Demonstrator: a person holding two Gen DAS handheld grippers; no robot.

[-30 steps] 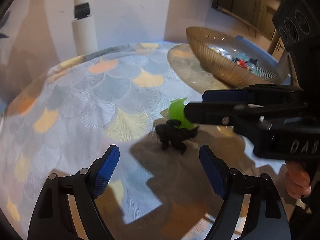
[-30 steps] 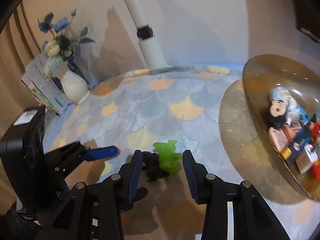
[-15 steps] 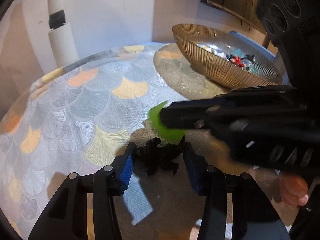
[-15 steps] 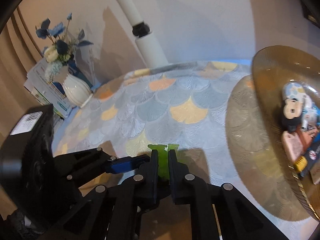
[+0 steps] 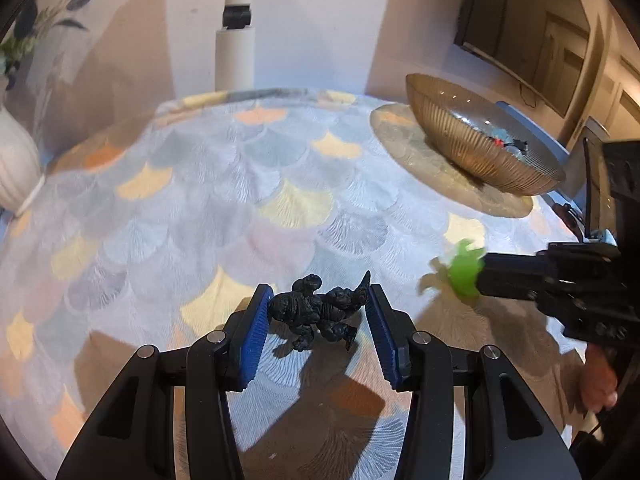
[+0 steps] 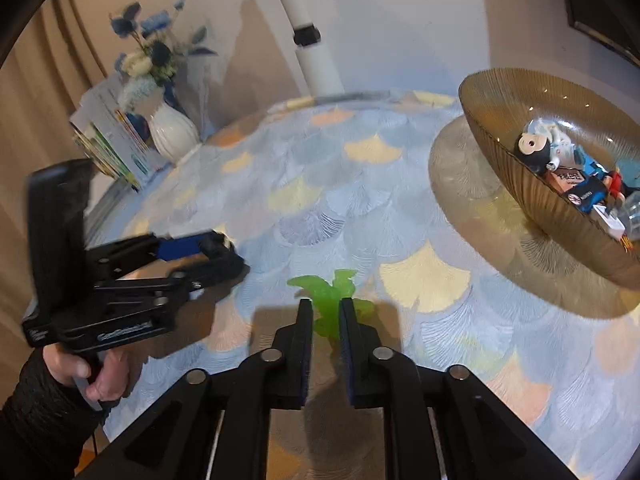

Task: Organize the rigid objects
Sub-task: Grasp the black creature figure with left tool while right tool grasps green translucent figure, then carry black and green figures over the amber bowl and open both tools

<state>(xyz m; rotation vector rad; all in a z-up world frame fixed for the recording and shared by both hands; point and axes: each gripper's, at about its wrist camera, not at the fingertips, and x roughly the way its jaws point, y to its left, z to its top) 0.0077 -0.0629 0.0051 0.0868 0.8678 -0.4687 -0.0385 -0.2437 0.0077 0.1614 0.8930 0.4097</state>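
My left gripper (image 5: 316,312) is shut on a black dinosaur figure (image 5: 316,314), held between its blue pads just above the patterned tablecloth (image 5: 240,200). My right gripper (image 6: 325,312) is shut on a green toy figure (image 6: 326,300) and holds it above the cloth; the green toy figure also shows at the right of the left wrist view (image 5: 462,274). An amber glass bowl (image 6: 512,184) at the right holds several small toys (image 6: 560,164). The left gripper also shows at the left of the right wrist view (image 6: 212,248).
A white vase (image 6: 172,132) with blue flowers and some booklets (image 6: 108,148) stand at the table's far left. A white pole (image 5: 236,52) rises behind the table. The bowl stands on a round glass mat (image 5: 420,156).
My left gripper closed on the black figure. My right gripper closed on the green toy and carried it off to the right, away from the black figure.
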